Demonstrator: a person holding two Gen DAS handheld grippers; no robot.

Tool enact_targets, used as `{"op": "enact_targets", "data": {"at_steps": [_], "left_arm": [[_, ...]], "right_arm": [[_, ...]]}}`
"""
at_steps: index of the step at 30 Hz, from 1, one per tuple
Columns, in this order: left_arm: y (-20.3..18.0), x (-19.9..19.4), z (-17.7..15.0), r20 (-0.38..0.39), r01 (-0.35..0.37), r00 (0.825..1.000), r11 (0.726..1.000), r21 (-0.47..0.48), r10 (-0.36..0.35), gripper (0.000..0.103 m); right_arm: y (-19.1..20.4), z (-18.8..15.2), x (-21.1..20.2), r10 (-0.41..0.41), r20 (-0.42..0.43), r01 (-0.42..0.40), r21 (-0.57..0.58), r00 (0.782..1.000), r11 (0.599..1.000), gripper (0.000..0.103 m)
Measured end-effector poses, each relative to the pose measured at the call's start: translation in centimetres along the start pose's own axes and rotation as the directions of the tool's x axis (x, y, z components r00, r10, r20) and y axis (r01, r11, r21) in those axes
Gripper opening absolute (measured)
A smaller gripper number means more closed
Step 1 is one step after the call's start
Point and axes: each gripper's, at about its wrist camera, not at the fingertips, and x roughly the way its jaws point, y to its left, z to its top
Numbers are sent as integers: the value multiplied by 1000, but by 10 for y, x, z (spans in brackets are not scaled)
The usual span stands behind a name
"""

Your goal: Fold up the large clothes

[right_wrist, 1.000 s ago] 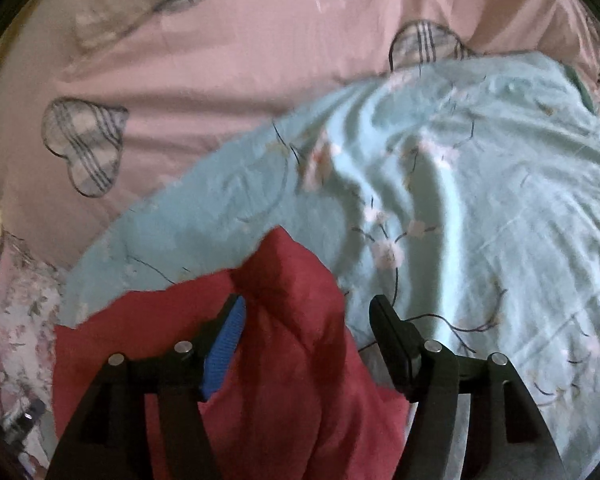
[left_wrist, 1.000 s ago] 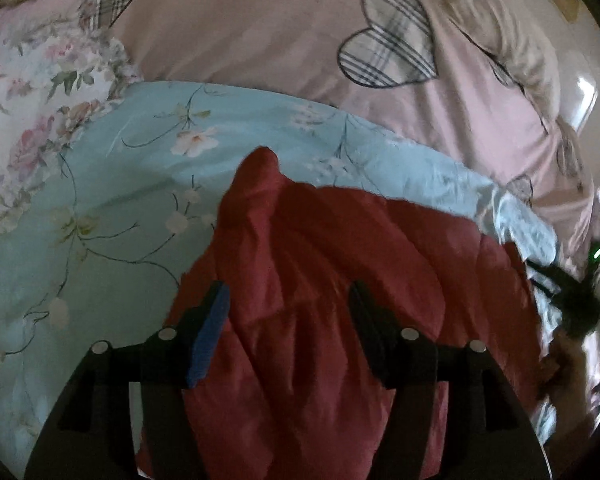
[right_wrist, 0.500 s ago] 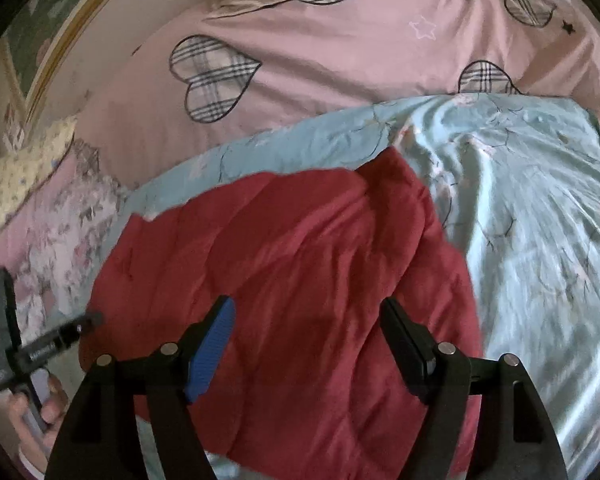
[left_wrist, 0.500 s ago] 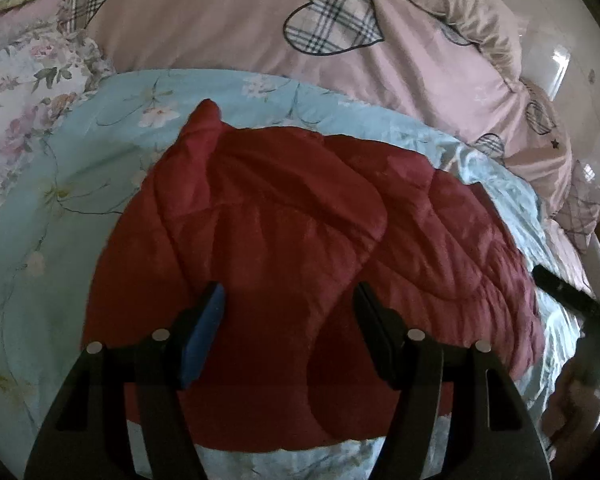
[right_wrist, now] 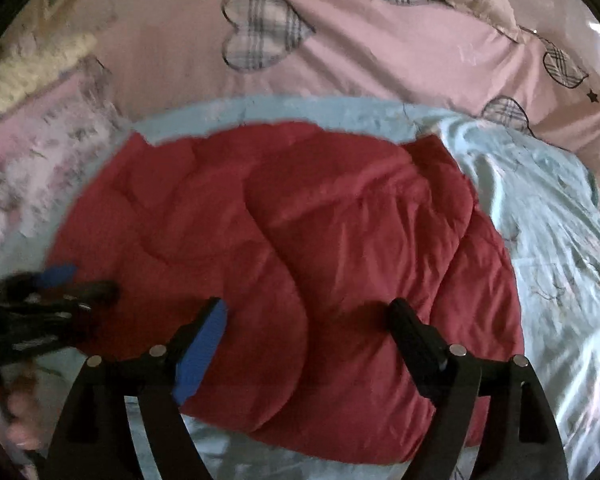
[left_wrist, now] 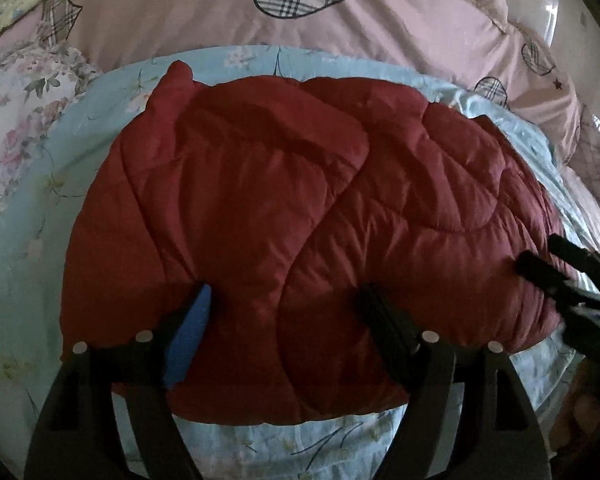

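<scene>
left wrist view: the left tool (left_wrist: 286, 304) hangs above the near edge of a dark red quilted jacket (left_wrist: 300, 216), its jaws opening and already wide, with nothing gripped; the padded cloth lies below the gap, not pinched. the jacket rests folded into a rounded bundle on a pale blue floral sheet (left_wrist: 80, 152) spread over the bed, with a seam curving down its middle and one small peak of cloth standing up at the far left corner. a pink cover with plaid hearts (left_wrist: 188, 12) lies behind the sheet, and a floral pillow (left_wrist: 16, 120) sits at the left. the right tool (left_wrist: 556, 264) enters from the right edge, just at the jacket's right side.

right wrist view: the right tool (right_wrist: 306, 312) is likewise over the jacket (right_wrist: 284, 240), jaws opening, spread wide and free of cloth. the left tool (right_wrist: 64, 280), blurred, shows at the left edge beside the jacket, with a hand (right_wrist: 8, 408) below it.

change from one second earlier: each tool then stood narrower and close around a raised fold of the red cloth; now both are drawn back and wider, the fold has dropped flat, and the whole bundle is visible with blue sheet along its near edge.
</scene>
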Motion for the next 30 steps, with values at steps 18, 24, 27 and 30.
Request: {"op": "enact_targets", "data": {"at_steps": [18, 24, 27, 30], "left_arm": [[26, 8, 16, -43, -64, 997, 998, -18, 63, 88], [19, 16, 19, -54, -100, 993, 995, 17, 100, 89], [18, 17, 18, -61, -110, 992, 994, 24, 111, 89], [17, 20, 18, -60, -121, 991, 992, 31, 122, 90]], "right_arm": [[-52, 4, 34, -31, -38, 36, 143, 999, 989, 96], [-55, 5, 34, -15, -52, 23, 152, 999, 988, 96], [-57, 8, 25, 11, -48, -2, 177, 999, 984, 95], [-57, 11, 11, 41, -19, -37, 191, 999, 981, 91]]}}
